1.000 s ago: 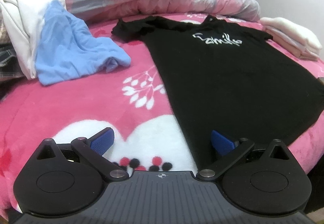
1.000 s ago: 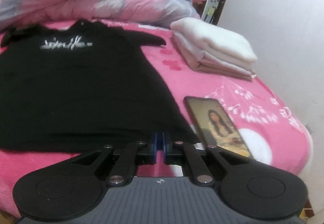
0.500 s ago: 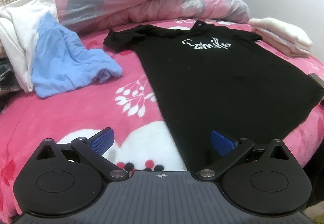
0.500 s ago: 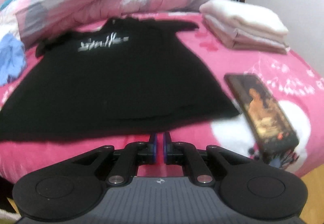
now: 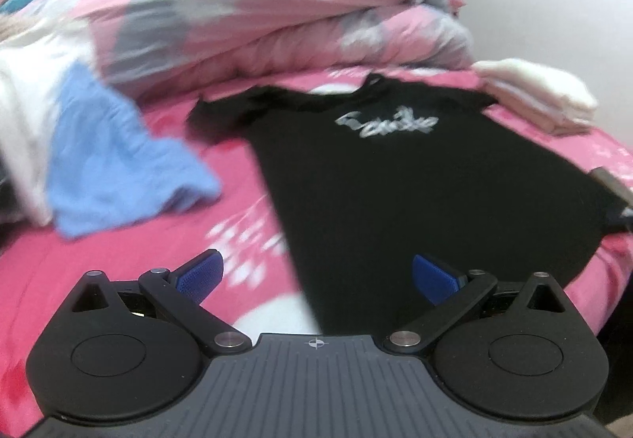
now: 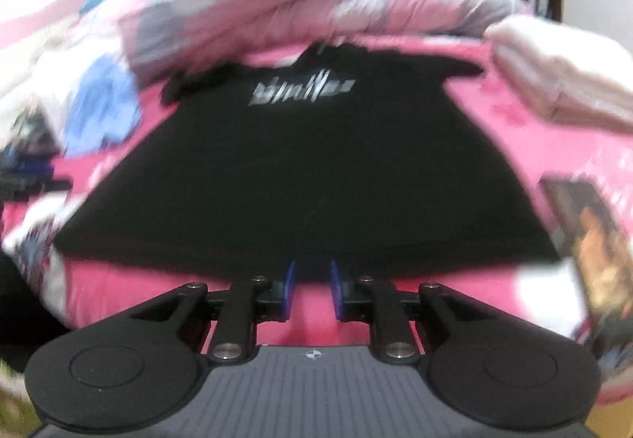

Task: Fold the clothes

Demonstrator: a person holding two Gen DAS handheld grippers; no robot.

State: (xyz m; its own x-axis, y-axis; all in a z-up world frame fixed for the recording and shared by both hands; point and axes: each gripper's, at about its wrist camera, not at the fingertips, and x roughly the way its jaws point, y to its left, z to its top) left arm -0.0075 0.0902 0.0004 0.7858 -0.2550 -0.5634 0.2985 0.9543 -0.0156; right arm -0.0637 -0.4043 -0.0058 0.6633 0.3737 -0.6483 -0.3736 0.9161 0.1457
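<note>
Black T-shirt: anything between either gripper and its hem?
Nothing visible. The black T-shirt lies flat on the pink blanket, its hem bare ahead of the left gripper and the right gripper, whose empty jaws are opening. The phone lies right of the shirt.

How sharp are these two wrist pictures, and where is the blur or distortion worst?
Left wrist view: moderate motion blur; the black T-shirt lettering is smeared, the left tongs crisp. Right wrist view: heavier smear; the shirt print is unreadable streaks, the phone a blur, the right tongs sharp. Both bow outward with fisheye curvature; lighting flat.
</note>
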